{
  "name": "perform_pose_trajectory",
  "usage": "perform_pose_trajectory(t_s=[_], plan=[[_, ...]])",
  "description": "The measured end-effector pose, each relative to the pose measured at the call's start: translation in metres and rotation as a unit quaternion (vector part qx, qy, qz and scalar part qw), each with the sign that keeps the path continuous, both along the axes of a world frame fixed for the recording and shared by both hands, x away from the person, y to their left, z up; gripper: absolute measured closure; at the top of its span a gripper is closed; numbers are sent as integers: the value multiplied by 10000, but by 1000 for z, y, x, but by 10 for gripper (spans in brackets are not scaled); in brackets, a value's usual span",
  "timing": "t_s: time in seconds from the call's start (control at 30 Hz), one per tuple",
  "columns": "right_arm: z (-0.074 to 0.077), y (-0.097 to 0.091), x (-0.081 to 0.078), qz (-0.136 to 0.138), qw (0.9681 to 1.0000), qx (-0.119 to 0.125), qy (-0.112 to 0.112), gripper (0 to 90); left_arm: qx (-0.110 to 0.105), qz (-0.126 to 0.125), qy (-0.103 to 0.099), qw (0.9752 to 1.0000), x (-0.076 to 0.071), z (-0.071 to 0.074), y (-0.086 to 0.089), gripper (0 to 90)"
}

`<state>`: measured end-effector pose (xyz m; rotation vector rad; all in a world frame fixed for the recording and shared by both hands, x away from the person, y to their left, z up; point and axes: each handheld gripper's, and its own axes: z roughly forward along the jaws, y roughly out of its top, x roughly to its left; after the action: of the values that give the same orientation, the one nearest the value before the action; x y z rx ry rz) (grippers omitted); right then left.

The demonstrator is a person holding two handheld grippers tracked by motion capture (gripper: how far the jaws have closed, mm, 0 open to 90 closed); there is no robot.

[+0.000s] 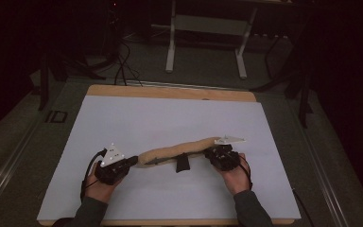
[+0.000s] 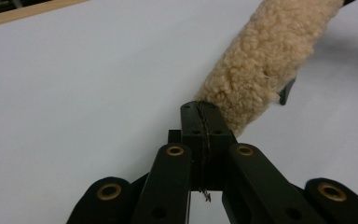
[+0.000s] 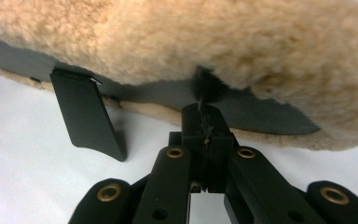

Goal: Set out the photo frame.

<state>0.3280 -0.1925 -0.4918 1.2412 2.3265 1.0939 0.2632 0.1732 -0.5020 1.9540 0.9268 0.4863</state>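
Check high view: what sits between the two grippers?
The tan fleecy pad spans the stretch from the left gripper to the right gripper; a black strap tab hangs under its middle onto the white table.

Tan, curly fleece pad (image 1: 179,150) with a grey underside; black strap (image 1: 183,163) hanging off it. White worktop (image 1: 170,118), wood-brown edge; black fingers (image 2: 200,121), brass rivets.

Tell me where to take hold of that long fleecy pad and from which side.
Grip the fleecy pad at its two narrow ends, coming in level along its length; the middle looks too thick. The left gripper and right gripper are shut there now.
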Motion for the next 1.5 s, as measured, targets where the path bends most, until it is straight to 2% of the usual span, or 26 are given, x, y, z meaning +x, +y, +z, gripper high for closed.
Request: perform_pose_trajectory(t_s=[0.63,1.2,1.5], plan=[[5,-2,9,-88,9999,-129,26,895,89,-393,-118,9991,-14,2,-19,900],[8,4,12,-50,9998,-183,26,893,130,-607,-156,9979,-18,3,-28,900],[8,7,13,-33,9998,-180,26,894,151,-812,-179,9964,-20,3,-36,900]])
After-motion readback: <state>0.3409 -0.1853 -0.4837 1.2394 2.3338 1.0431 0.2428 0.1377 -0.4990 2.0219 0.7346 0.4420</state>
